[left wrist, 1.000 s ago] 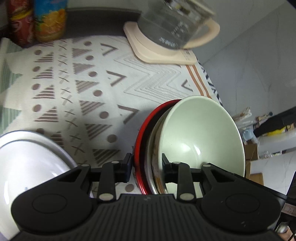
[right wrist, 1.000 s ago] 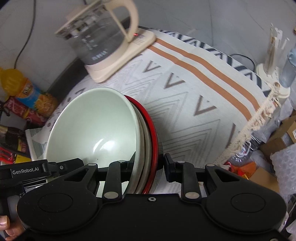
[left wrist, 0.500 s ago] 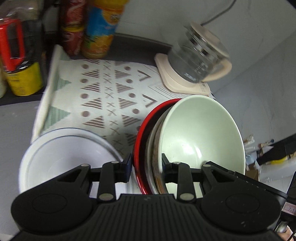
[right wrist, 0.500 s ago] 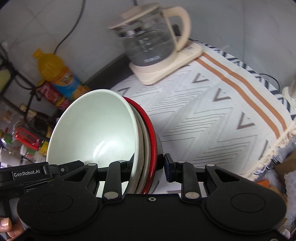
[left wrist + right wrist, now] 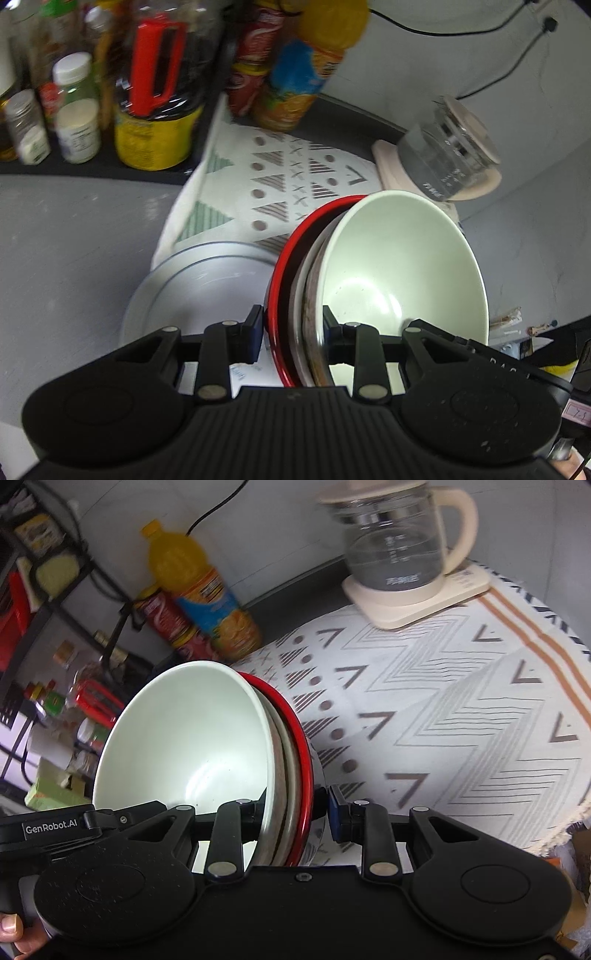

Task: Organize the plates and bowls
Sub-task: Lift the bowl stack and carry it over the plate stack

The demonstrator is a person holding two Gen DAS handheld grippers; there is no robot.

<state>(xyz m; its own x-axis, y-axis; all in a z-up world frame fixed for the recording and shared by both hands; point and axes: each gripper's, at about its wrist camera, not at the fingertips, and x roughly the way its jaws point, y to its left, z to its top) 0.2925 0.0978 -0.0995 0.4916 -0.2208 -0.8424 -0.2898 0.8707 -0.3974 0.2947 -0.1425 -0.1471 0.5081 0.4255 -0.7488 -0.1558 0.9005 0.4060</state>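
A stack of nested bowls is held on edge between both grippers: a pale green bowl (image 5: 402, 266) inside, a beige one, and a red-rimmed one (image 5: 291, 251) outside. My left gripper (image 5: 293, 330) is shut on the stack's rim. My right gripper (image 5: 293, 806) is shut on the same stack (image 5: 192, 734) from the other side, red rim (image 5: 299, 727) to the right. A grey-white plate (image 5: 199, 284) lies flat on the cloth just left of the stack in the left wrist view.
A patterned cloth (image 5: 443, 720) covers the table. A glass kettle (image 5: 399, 542) stands on a cream base at the back. An orange juice bottle (image 5: 203, 590) and a red can (image 5: 170, 624) stand at the back left, beside shelves with jars (image 5: 77, 110).
Both grippers with the bowl stack have moved left and tipped up; the shelves, bottles and grey-white plate have come further into view. The grip on the stack is unchanged.
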